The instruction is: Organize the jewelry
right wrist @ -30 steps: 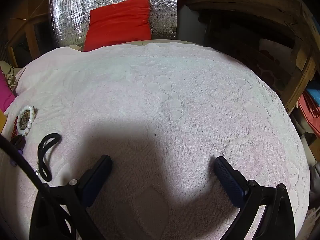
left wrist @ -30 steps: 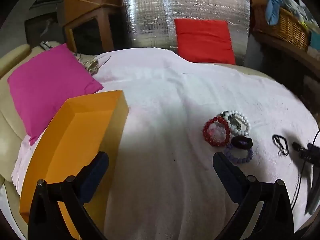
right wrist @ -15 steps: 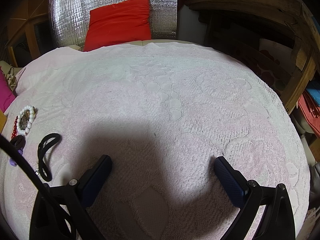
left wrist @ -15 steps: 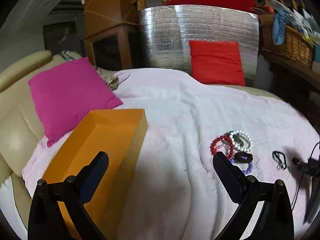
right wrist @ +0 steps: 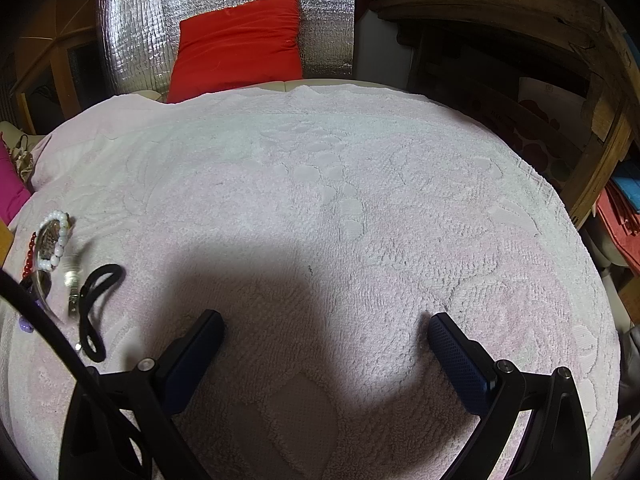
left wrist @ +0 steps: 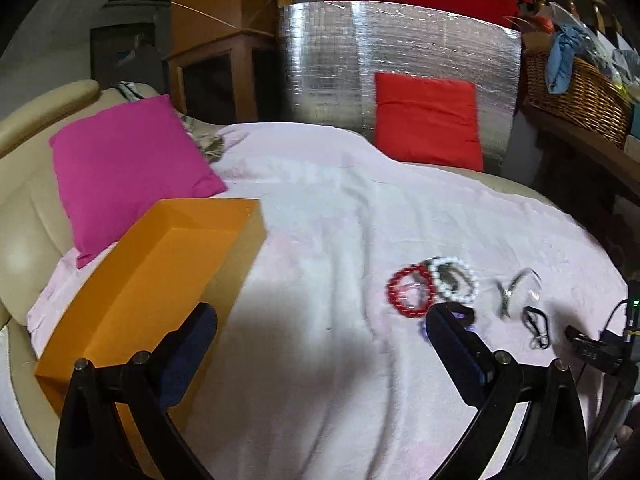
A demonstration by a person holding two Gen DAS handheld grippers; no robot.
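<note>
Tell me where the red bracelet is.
In the left wrist view, the red bracelet lies right of centre on the pink blanket, touching the white bracelet on its right.

Home living room, sofa [left wrist: 24, 216], cushions [left wrist: 124, 172], wicker basket [left wrist: 576, 96]

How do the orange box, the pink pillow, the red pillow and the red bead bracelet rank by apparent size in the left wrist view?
1. orange box, though it lies nearest the camera
2. pink pillow
3. red pillow, farther away, so true size is unsure
4. red bead bracelet, clearly smallest
</note>
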